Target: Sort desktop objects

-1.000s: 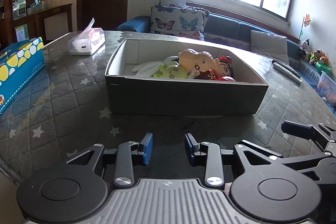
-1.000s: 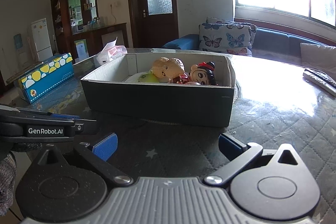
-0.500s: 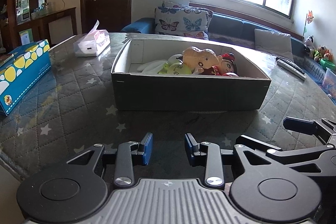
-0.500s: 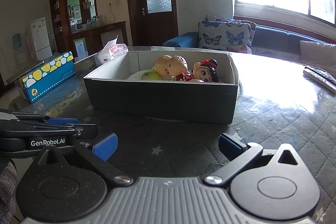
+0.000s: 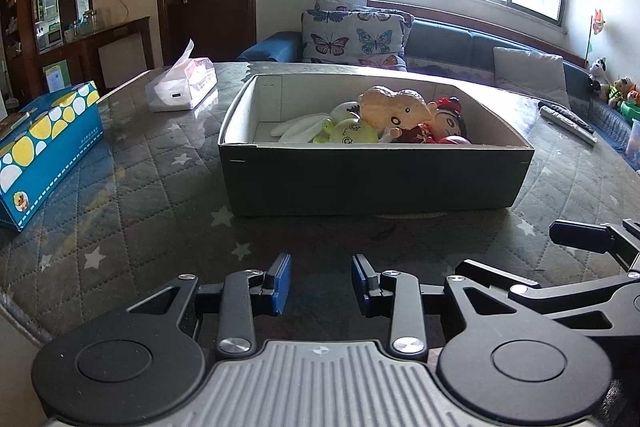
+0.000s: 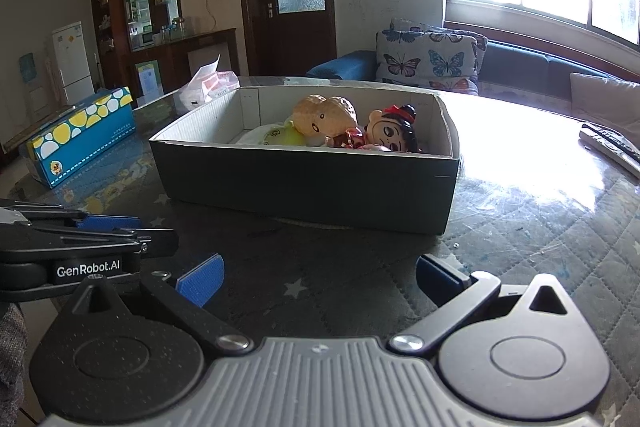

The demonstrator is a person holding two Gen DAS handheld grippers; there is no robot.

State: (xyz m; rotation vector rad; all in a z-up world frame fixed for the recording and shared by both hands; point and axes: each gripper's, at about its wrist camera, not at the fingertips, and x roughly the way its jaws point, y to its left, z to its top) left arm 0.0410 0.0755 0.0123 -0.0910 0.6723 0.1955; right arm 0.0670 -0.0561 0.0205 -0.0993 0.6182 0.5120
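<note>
A dark cardboard box (image 5: 372, 179) stands on the quilted table, also in the right wrist view (image 6: 304, 187). It holds a tan plush doll (image 5: 394, 109), a green plush (image 5: 350, 133) and a black-haired doll in red (image 5: 450, 121). My left gripper (image 5: 320, 283) hovers above the table in front of the box, jaws narrowly apart and empty. My right gripper (image 6: 320, 277) is wide open and empty, to the right of the left one; the left gripper body shows at its left (image 6: 80, 251).
A blue tissue box with yellow dots (image 5: 44, 147) lies at the left. A soft tissue pack (image 5: 182, 89) sits behind it. Remote controls (image 6: 612, 147) lie at the far right. The table edge runs at the near left.
Both grippers have drawn back slightly from the box and risen a little. Their jaw openings are unchanged.
</note>
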